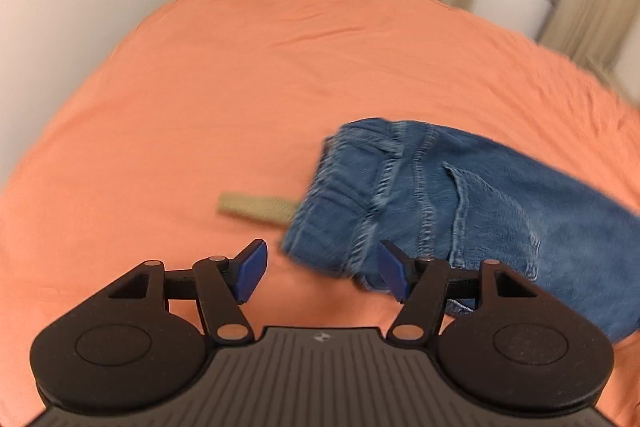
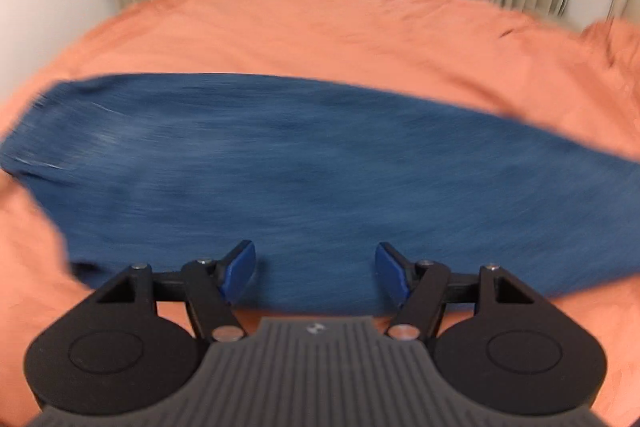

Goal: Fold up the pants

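The jeans (image 2: pixel 304 179) lay lengthwise on the orange bed (image 1: pixel 208 75), halved along the legs it seemed; both the left gripper (image 1: pixel 322 269) and right gripper (image 2: pixel 316 269) hung wide apart, empty; next came gripping one end for the crosswise fold

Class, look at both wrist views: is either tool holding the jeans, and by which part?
Nothing is held. The left tool and right tool both stand open above the jeans.
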